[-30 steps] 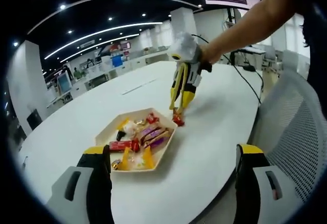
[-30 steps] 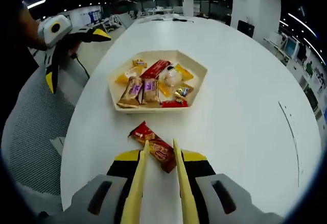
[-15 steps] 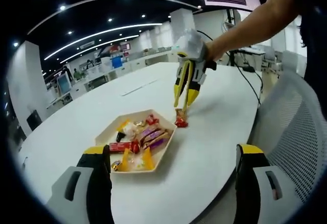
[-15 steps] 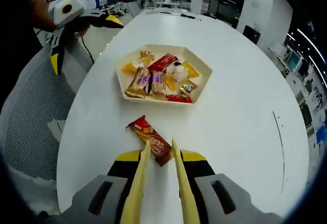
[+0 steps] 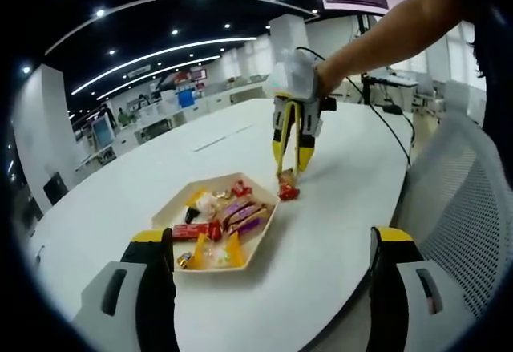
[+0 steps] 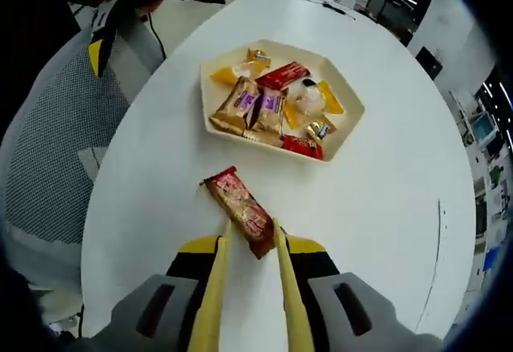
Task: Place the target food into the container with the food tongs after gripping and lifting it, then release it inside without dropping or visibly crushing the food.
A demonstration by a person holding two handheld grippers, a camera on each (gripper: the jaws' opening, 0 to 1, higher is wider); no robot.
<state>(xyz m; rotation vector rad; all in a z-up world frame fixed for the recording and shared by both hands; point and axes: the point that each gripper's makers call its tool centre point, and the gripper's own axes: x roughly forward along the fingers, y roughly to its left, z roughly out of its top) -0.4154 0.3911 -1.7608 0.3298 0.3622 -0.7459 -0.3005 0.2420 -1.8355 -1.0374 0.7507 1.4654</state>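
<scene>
The right hand-held gripper (image 6: 250,244) held thin yellow tongs (image 5: 290,139), their tips narrowly parted around the near end of a long red-wrapped snack bar (image 6: 239,212). Its long axis ran away from the tongs toward the cream hexagonal tray of wrapped sweets (image 6: 215,123), just beyond on the white table (image 6: 385,192). The left hand-held gripper (image 5: 268,288) stood wide, empty, near the table's edge.

I see yellow tongs (image 6: 247,284), red-orange printed snack wrapper (image 6: 240,210), cream tray (image 6: 210,99) of purple, red, gold sweets, white surface (image 6: 385,184)
</scene>
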